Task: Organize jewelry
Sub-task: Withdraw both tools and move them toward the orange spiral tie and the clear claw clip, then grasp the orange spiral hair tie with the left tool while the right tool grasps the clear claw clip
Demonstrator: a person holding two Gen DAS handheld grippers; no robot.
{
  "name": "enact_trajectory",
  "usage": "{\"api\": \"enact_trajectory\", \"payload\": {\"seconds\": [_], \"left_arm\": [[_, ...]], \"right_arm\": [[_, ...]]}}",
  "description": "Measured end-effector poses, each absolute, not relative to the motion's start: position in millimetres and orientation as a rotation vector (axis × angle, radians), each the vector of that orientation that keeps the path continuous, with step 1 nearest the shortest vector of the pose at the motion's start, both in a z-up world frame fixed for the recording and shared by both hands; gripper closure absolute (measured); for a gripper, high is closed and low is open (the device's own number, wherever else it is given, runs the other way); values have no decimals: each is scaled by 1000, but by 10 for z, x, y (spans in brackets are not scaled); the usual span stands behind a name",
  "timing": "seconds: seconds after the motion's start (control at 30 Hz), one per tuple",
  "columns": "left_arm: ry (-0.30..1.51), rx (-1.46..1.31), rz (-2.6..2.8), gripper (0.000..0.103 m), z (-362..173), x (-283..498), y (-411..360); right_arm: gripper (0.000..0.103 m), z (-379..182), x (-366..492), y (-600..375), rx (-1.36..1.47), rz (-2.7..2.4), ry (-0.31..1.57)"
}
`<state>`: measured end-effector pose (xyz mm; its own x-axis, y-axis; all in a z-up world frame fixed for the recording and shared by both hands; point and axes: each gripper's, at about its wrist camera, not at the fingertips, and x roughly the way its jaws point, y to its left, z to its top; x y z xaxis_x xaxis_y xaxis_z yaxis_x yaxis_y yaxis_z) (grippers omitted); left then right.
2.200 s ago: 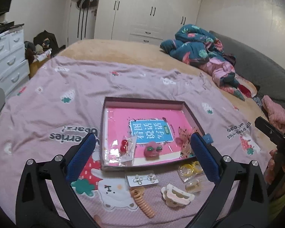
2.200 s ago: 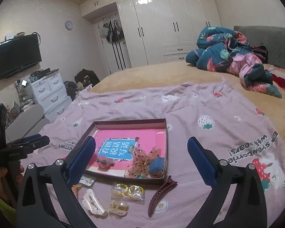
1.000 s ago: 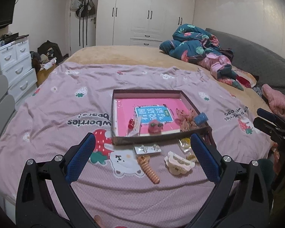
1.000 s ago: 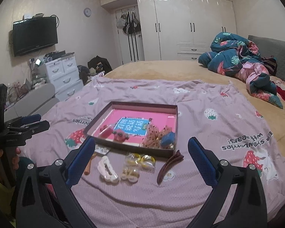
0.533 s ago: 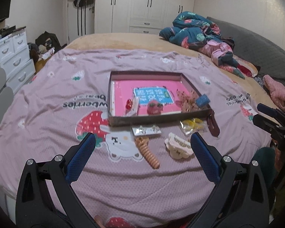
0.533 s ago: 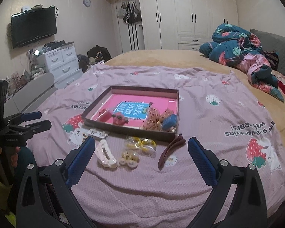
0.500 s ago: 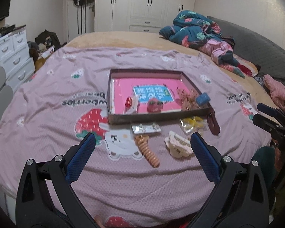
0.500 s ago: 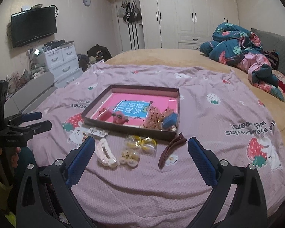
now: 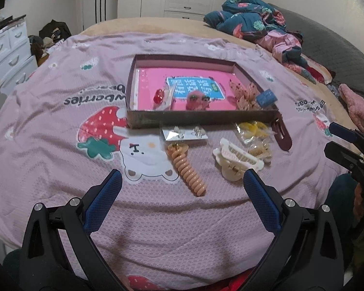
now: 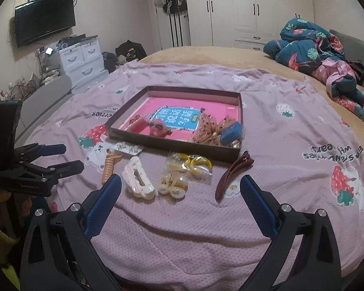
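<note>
A dark box with a pink floor (image 9: 143, 80) (image 10: 123, 116) lies on the purple bedspread and holds a red item, a pink fuzzy clip (image 9: 196, 99), a dotted bow (image 10: 206, 126) and a blue piece (image 10: 231, 129). In front of it lie an earring card (image 9: 184, 133), an orange spiral tie (image 9: 188, 169), a white claw clip (image 9: 237, 160) (image 10: 138, 179), yellow rings in a bag (image 10: 191, 163), a pearl clip (image 10: 172, 184) and a maroon clip (image 10: 233, 172). My left gripper (image 9: 182, 189) and right gripper (image 10: 180, 189) are open and empty, held back from the items.
A crumpled teal and pink quilt (image 10: 315, 48) lies at the far right of the bed. White drawers (image 10: 82, 58) and a wall TV (image 10: 45, 18) stand at the left. White wardrobes (image 10: 242, 9) line the back wall. The bed edge is just below both grippers.
Both grippers have pulled back from the box, then tilted down toward the loose items in front of it. Nothing on the bed has moved.
</note>
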<state>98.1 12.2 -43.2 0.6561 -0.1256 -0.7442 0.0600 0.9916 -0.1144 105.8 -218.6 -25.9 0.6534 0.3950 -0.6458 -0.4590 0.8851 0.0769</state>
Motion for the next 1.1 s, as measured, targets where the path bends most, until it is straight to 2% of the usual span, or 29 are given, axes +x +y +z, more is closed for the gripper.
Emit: {"api": "enact_trajectory", "payload": {"seconds": [0.27,0.43,0.5,0.6,0.7,0.9,1.1], "left_arm": [[876,-116,-107,10,-560,1044,178],[892,-159,-114,21,-641,1104,243],[903,-178,-125,32,-680,1137,251],[919,-196,-136,43,-729,1184,244],[935,-219,-148,49,-774,1242,238],[948,-212,-148,54,-828,1345,186],[964,-198,-128,54,-911,1433,157]], "right_arm": [[5,-472,1167,-2102,-104,483,760],[6,-610,1290,-2063,-88,483,801],[14,-672,1353,-2034,-77,491,822],[21,-779,1464,-1978,-59,497,863],[29,-851,1544,-1925,-45,508,889],[47,-961,1686,-1846,-43,514,929],[55,-1076,1802,-1753,-37,524,982]]}}
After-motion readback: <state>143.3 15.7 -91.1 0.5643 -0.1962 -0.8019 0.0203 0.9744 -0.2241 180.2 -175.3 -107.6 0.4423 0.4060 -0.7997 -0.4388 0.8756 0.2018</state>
